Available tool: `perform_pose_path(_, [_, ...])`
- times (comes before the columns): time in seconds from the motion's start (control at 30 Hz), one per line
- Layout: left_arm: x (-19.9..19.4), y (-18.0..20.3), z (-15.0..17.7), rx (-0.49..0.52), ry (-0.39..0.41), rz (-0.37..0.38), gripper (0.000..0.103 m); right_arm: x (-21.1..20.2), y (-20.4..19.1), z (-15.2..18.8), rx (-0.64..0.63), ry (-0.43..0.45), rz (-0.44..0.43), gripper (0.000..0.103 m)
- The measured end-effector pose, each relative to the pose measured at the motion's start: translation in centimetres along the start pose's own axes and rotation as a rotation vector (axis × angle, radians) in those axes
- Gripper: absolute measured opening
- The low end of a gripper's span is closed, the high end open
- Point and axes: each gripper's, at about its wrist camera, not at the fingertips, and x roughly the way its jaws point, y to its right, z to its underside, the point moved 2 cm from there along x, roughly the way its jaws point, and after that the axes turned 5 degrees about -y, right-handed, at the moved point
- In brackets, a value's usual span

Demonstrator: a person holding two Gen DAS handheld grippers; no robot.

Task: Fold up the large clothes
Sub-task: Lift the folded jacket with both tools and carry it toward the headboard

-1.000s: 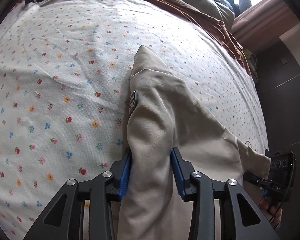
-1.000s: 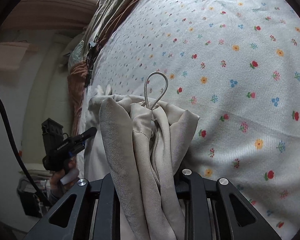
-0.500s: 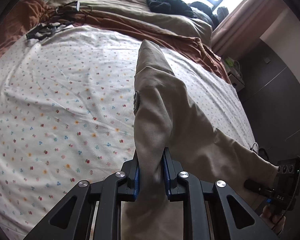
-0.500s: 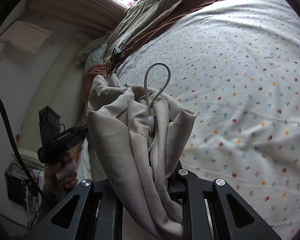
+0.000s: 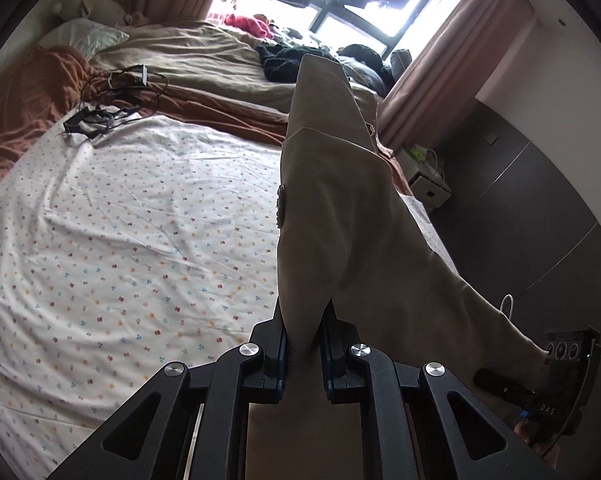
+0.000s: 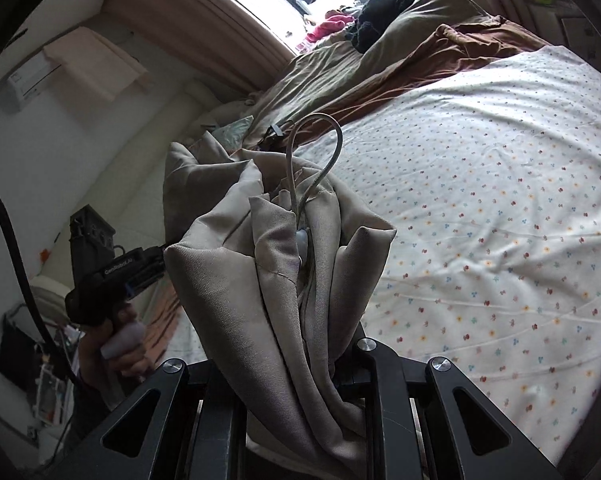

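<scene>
While the beige garment [image 5: 340,208] hung in the air above the bed [image 5: 120,240], the left gripper [image 5: 304,344] had its fingers clamped on one edge. The right gripper [image 6: 300,364] pinched a bunched part near the drawstring [image 6: 316,152]. It looked like the lifting step. Next, the cloth likely needed laying flat on the bed.
</scene>
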Motion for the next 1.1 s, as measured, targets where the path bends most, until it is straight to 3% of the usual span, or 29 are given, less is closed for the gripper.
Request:
perform_pose_path(0.37, [-9.1,0.4,3.6,0.013,0.094,0.043,0.012,-4.4,-6.8,4.8,-0.067,0.08,-0.018,0.017])
perform_pose_path(0.63, [-17.7,-0.6,6.1,0.009,0.204,0.061,0.011,-6.0,-14.0,7.6,-0.158,0.106,-0.056,0.017])
perform_pose_path(1.1, [-32.2,-6.4,10.5,-0.014,0.362,0.001,0.011,-2.8,-25.5,12.6,-0.28,0.059,-0.199,0.017])
